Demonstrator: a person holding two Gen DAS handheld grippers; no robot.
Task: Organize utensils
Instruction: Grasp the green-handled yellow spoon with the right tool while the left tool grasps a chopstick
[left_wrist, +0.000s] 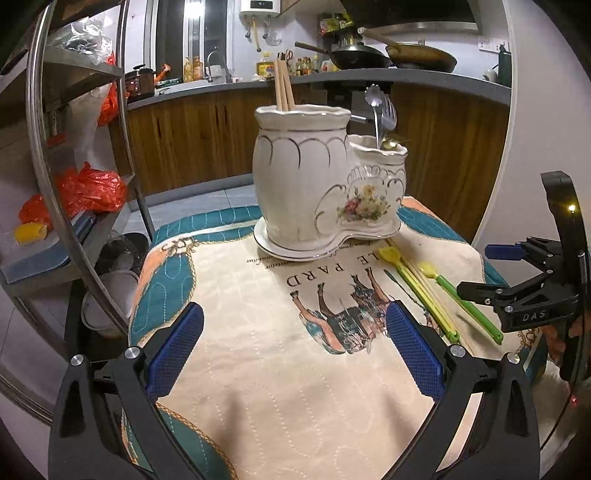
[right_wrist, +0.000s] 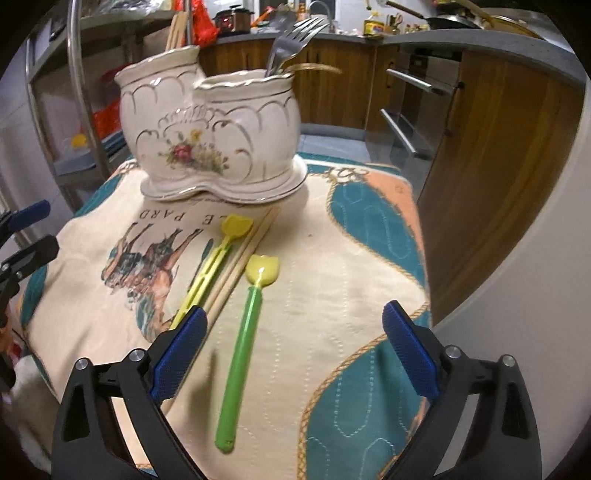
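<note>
Green-handled plastic spoon with a yellow bowl (right_wrist: 240, 347) lying flat on the quilted horse-print cloth (right_wrist: 332, 280) that covers the counter, bowl end toward the holder, handle end toward the camera. Just beside it, on its left in the right wrist view, lie a pair of pale wooden chopsticks (right_wrist: 240, 264) and a yellow-green plastic spoon (right_wrist: 210, 266), roughly parallel and close together. Behind them stands the white glazed ceramic two-pot utensil holder with gilt scallops and a flower motif (right_wrist: 207, 136); its taller pot already carries wooden chopsticks (left_wrist: 283, 86), its shorter pot metal forks (right_wrist: 291, 44).

Right claw (right_wrist: 295, 349): spread wide, nothing pinched, the green handle lying between its blue pads (right_wrist: 410, 354) but apart from them. Left claw (left_wrist: 295, 354): likewise spread and empty, over bare cloth, well apart from the utensils.

Judged step: pick up the green spoon. For a clean grasp, centre the handle between the pads, descend until they straddle it at cloth level, and close mid-handle without snagging the neighbouring chopsticks or the fabric.
</note>
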